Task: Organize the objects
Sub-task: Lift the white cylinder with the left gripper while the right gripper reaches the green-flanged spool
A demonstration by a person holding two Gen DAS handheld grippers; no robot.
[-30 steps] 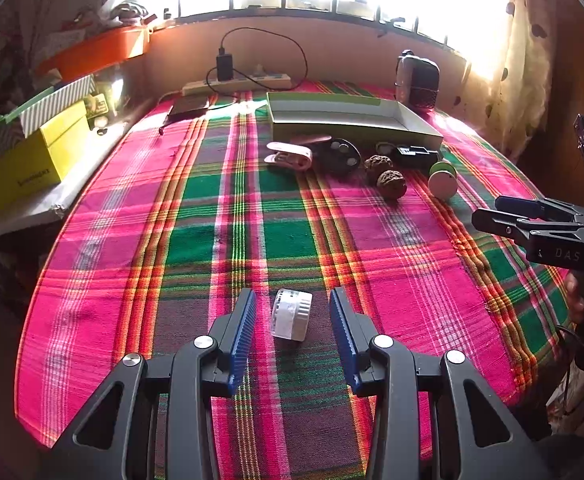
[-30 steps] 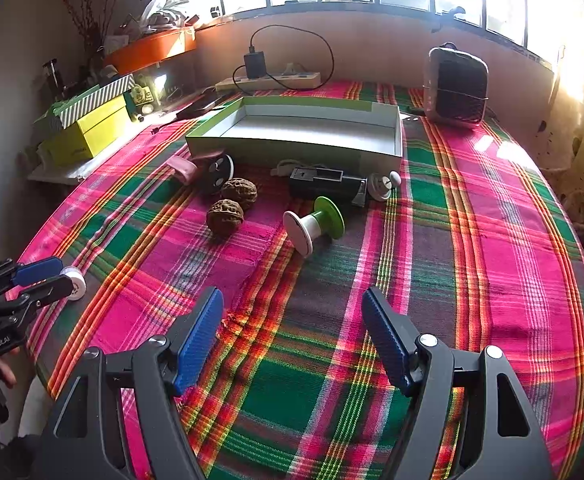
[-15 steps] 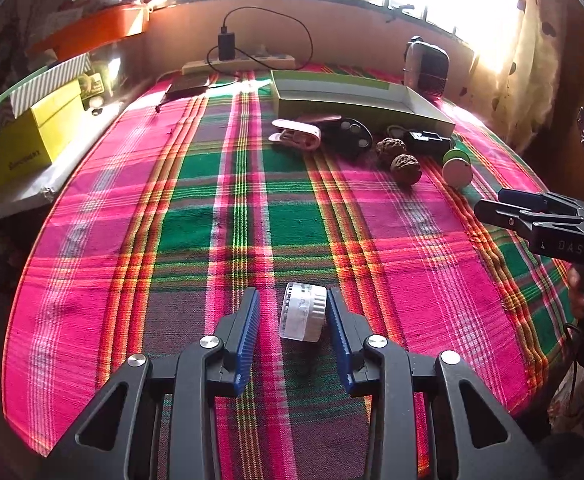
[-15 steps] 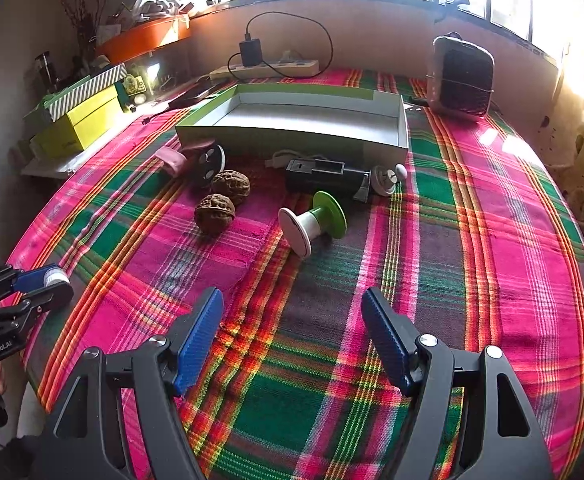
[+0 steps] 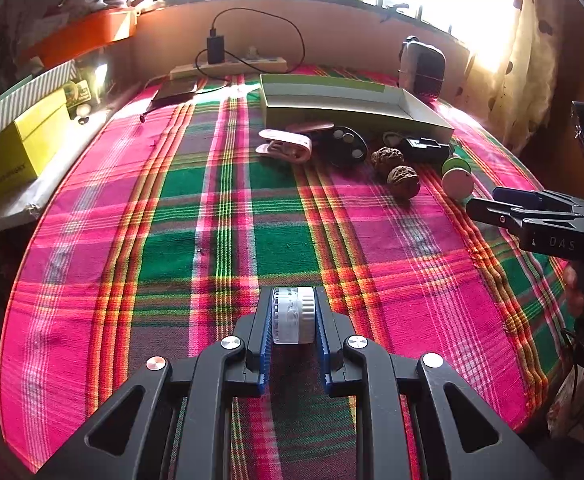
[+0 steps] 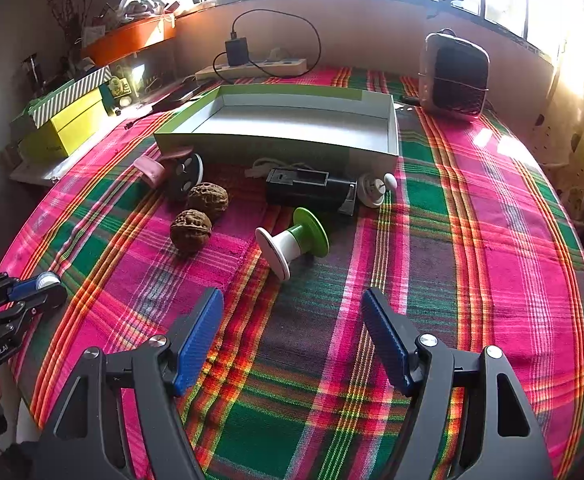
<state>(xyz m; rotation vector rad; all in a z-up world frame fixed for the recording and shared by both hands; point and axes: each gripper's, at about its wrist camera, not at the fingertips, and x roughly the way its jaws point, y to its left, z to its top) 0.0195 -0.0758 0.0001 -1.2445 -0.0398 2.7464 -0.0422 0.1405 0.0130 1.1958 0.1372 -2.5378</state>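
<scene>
A small white roll (image 5: 293, 314) sits on the plaid tablecloth near the front edge. My left gripper (image 5: 293, 300) is closing on it, and both blue pads press its sides. The right wrist view shows that gripper (image 6: 32, 292) at the far left with the roll (image 6: 48, 279) at its tip. My right gripper (image 6: 292, 300) hangs open over bare cloth with nothing between its fingers. Beyond it lie a green and white spool (image 6: 292, 240), two walnuts (image 6: 191, 230), a black device (image 6: 307, 188) and a white knob (image 6: 373, 190), all in front of the shallow green-rimmed box (image 6: 276, 146).
A pink strap (image 6: 152, 170) and a black round item (image 6: 186, 170) lie at the box's left corner. A small heater (image 6: 453, 76) stands back right, a power strip (image 6: 252, 68) along the wall. Yellow and striped boxes (image 6: 64, 128) fill a shelf on the left.
My left gripper's jaws went from wide open to closed on the white roll and edged forward around it. The right gripper stayed open in place.
</scene>
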